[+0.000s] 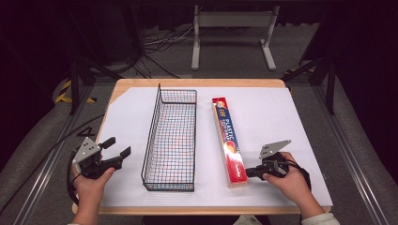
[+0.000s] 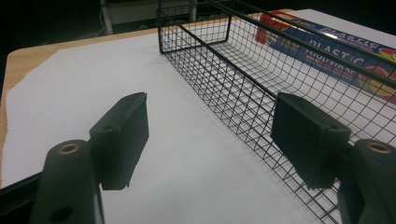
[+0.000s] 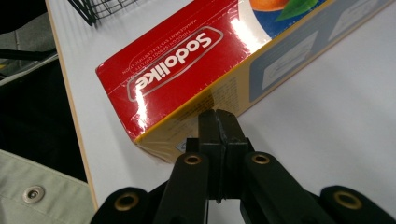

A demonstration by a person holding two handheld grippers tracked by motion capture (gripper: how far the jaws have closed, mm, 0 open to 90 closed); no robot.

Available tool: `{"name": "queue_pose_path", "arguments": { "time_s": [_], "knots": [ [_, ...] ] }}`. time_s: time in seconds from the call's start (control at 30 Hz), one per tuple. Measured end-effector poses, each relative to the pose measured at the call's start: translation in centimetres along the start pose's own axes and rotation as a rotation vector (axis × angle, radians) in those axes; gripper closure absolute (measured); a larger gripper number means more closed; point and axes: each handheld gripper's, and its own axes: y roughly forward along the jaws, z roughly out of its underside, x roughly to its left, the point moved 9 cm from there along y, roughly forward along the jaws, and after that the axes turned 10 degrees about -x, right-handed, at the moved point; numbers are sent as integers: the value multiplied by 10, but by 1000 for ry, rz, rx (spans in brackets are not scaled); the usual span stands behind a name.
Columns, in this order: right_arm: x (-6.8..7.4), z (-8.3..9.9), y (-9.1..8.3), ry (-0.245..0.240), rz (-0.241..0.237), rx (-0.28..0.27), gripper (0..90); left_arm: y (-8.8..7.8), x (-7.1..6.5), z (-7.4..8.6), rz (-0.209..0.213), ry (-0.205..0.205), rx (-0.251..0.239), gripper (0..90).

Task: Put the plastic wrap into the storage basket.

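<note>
Box of plastic wrap (image 1: pixel 229 140) lay lengthwise on the white sheet (image 1: pixel 277 122), just right of the wire basket (image 1: pixel 172 140) and parallel to it, not touching as far as I could tell. My right tongs (image 1: pixel 248 172) sat at its near end with the jaws pressed flat together, nothing between them; in the right gripper view (image 3: pixel 218 119) the tips met the yellow side face close to the near corner. My left tongs (image 1: pixel 116 146) hung spread wide over bare sheet left of the basket; in the left gripper view (image 2: pixel 210 135) the near basket wall crossed between the pads without contact.

Judged this a push or nudge toward the basket, not a lift.

Risks noted:
- Contact was low and near one corner. A shove there would likely swing the near end round instead of sliding the whole box sideways.
- Glossy carton, narrow tips. They could skate off the face and slip under or past the corner.
- Near end already lay close to the table's front edge (image 1: pixel 211 210); a pivot the wrong way might carry it over.
- Box is about as long as the basket, so a skewed entry could hang it on the rim wires.
</note>
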Motion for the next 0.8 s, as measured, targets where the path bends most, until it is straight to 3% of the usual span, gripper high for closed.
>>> {"name": "queue_pose_path", "arguments": {
  "time_s": [0.7,0.8],
  "knots": [
    [23,-15,36,6,-67,-36,871,2,0,1,-2,0,3,278],
    [24,-16,38,-2,-52,-24,849,2,0,1,-1,0,3,278]
  ]
}}
